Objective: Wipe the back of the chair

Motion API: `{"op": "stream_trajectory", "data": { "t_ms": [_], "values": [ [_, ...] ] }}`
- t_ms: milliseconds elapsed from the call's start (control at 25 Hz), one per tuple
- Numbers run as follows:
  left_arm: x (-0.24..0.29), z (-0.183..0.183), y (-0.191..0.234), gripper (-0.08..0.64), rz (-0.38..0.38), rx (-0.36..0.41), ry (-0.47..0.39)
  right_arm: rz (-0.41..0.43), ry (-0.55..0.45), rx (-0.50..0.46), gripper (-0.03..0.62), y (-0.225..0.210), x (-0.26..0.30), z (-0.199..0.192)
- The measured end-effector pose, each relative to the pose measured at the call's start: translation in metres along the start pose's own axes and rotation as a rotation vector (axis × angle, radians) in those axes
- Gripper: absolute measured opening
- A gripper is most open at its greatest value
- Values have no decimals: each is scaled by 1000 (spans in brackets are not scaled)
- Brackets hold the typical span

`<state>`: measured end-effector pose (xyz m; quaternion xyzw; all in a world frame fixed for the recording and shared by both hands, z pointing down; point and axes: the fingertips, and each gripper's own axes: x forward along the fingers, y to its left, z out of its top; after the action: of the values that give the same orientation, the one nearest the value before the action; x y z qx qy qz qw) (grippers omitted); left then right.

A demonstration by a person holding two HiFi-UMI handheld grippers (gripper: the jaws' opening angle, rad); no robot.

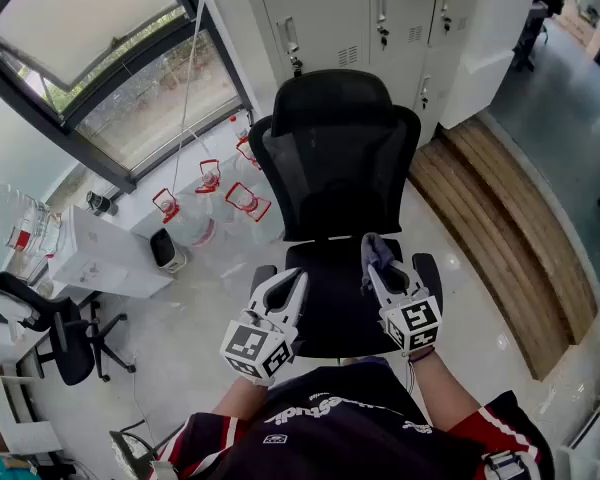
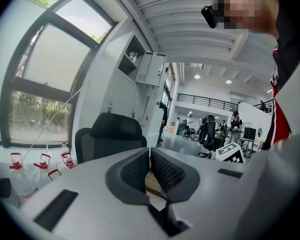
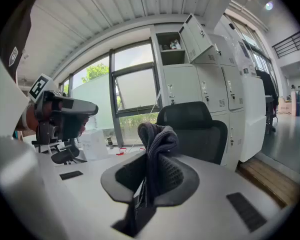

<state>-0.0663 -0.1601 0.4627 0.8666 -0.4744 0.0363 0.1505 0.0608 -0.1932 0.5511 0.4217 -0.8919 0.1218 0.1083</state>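
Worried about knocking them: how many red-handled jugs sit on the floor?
4 jugs, all between window and chair: one leftmost, one mid-back, one nearest the seat, one at the backrest's edge. The chair may hide more.

**Grey cloth pinched in the jaws, chair straight ahead**

The right gripper (image 3: 153, 156) has its jaws closed on a dark grey cloth (image 3: 158, 135), which stands bunched above their tips. Beyond the jaws, slightly right, is a black chair (image 3: 196, 129), its backrest and headrest upright. Pale lockers (image 3: 205, 86) rise behind it. Far left of the jaws hangs the left gripper (image 3: 87, 109), with a window (image 3: 135, 91) behind.
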Motion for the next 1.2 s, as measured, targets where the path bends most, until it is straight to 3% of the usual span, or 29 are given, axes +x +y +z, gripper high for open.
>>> {"op": "stream_trajectory", "data": {
  "t_ms": [280, 600, 880, 1200],
  "values": [
    [-109, -16, -6, 31, 13, 3, -29, -47, -43, -45, 63, 88, -73, 5],
    [-224, -7, -20, 31, 3, 23, -111, -70, -134, -59, 63, 200, -149, 29],
    [-265, 0, -60, 31, -67, 48, -151, -86, -194, -95, 63, 254, -197, 45],
    [-281, -1, -103, 31, -136, 71, -159, -108, -230, -115, 63, 275, -240, 54]
  ]
}}
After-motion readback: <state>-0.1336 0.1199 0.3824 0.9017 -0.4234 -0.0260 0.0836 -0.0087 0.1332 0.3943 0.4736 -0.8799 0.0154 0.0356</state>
